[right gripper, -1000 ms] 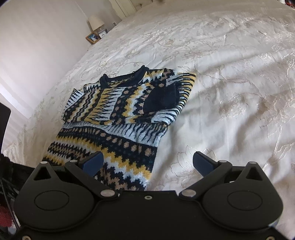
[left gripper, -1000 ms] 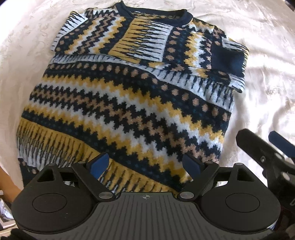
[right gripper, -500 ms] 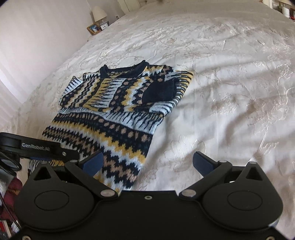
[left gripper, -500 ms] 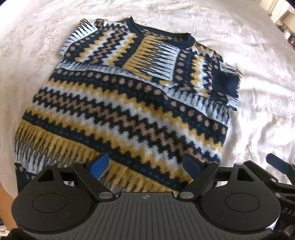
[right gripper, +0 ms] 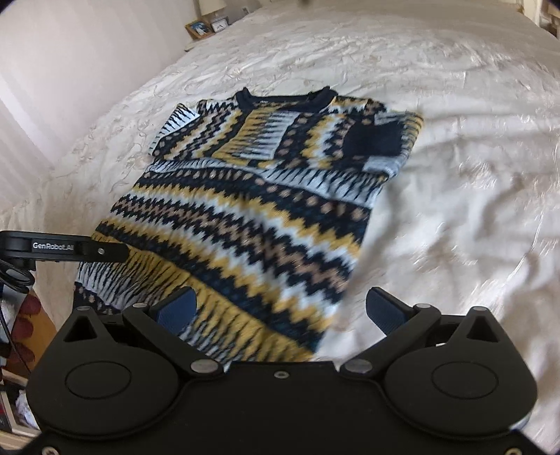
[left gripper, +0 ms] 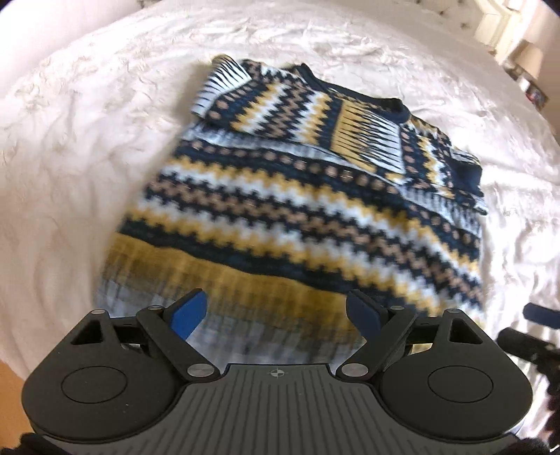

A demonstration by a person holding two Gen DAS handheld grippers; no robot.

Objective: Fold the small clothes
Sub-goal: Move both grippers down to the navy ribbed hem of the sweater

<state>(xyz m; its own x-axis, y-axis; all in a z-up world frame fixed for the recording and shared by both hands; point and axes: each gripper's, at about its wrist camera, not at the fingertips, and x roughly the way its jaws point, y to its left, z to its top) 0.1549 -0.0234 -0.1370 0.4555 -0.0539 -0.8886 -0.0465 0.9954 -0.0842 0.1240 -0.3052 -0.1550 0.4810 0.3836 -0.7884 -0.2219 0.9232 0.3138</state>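
Note:
A knitted sweater [left gripper: 308, 210] with navy, yellow, tan and white zigzag bands lies flat on the bed, collar at the far end, both sleeves folded in across the chest. It also shows in the right wrist view [right gripper: 259, 210]. My left gripper [left gripper: 276, 315] is open and empty, above the sweater's hem. My right gripper [right gripper: 280, 311] is open and empty, over the hem's right corner. The left gripper's arm [right gripper: 63, 246] shows at the left edge of the right wrist view.
The sweater lies on a white embroidered bedspread [right gripper: 455, 157]. A pale wall [right gripper: 70, 70] runs along the bed's left side. A framed photo and small items [right gripper: 206, 26] stand on a nightstand beyond the far end. The bed's near edge is by the hem.
Both grippers have swung leftward, so the sweater now sits more centred between the right gripper's fingers. Both stay open. The sweater has not moved.

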